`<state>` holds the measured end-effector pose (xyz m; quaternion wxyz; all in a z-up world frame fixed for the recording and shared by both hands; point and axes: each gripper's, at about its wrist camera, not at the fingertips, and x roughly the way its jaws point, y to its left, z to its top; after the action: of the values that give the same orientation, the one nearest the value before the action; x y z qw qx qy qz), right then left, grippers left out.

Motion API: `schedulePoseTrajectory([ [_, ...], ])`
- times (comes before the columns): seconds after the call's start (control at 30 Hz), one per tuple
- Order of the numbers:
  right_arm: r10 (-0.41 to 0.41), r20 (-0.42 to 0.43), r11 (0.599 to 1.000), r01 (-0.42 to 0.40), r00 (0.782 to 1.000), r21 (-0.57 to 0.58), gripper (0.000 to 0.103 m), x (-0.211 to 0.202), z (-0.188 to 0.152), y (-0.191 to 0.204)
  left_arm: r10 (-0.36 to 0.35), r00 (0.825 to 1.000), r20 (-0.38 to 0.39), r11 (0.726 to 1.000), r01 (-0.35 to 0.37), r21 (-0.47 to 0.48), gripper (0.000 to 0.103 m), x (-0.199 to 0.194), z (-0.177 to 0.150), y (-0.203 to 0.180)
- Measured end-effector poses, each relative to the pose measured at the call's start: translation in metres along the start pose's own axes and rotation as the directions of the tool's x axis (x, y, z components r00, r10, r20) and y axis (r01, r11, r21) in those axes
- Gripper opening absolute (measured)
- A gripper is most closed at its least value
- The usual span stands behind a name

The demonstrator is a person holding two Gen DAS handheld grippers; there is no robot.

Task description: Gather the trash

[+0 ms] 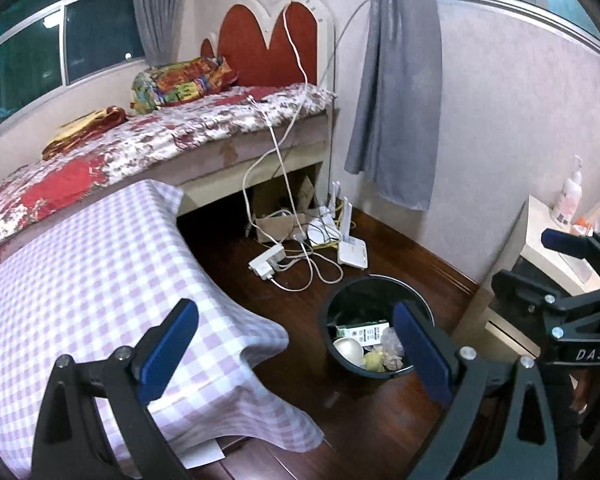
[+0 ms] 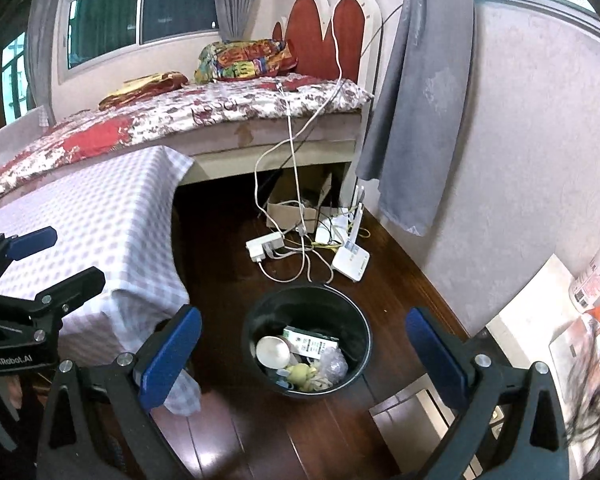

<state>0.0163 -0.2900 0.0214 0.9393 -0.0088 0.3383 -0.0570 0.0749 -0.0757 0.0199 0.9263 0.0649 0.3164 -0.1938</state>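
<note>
The black bin stood on the wooden floor beside the checked bench. It already held a carton, a white cup, crumpled plastic and yellowish scraps. No loose trash showed near the bin, so collection looked largely done. The left gripper and the right gripper both hung released and empty, their jaws spread wide.

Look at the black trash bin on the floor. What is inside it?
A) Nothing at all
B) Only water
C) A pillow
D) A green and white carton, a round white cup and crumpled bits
D: the black trash bin holds a green and white carton, a round white cup and crumpled scraps, while both grippers are empty above it.
</note>
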Motion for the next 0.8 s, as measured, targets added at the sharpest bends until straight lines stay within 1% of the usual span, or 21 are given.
schedulePoseTrajectory([
  [0.13, 0.016, 0.021, 1.0, -0.016, 1.0, -0.008, 0.103, -0.011, 0.005, 0.013, 0.018, 1.0, 0.018, 1.0, -0.017, -0.024, 0.099, -0.013, -0.001, 0.007],
  [0.3, 0.026, 0.058, 0.999, -0.025, 0.998, -0.022, 0.103, -0.028, 0.011, 0.023, 0.035, 0.998, 0.059, 0.999, -0.033, -0.037, 0.099, -0.037, 0.0, 0.012],
  [0.6, 0.041, 0.097, 0.998, -0.036, 0.994, -0.047, 0.103, -0.06, 0.012, 0.033, 0.042, 0.993, 0.107, 0.999, -0.039, -0.026, 0.099, -0.068, -0.001, 0.01],
  [0.8, 0.037, 0.117, 0.999, -0.032, 0.992, -0.044, 0.103, -0.077, 0.011, 0.031, 0.032, 0.99, 0.134, 0.999, -0.029, -0.024, 0.099, -0.085, 0.006, 0.008],
])
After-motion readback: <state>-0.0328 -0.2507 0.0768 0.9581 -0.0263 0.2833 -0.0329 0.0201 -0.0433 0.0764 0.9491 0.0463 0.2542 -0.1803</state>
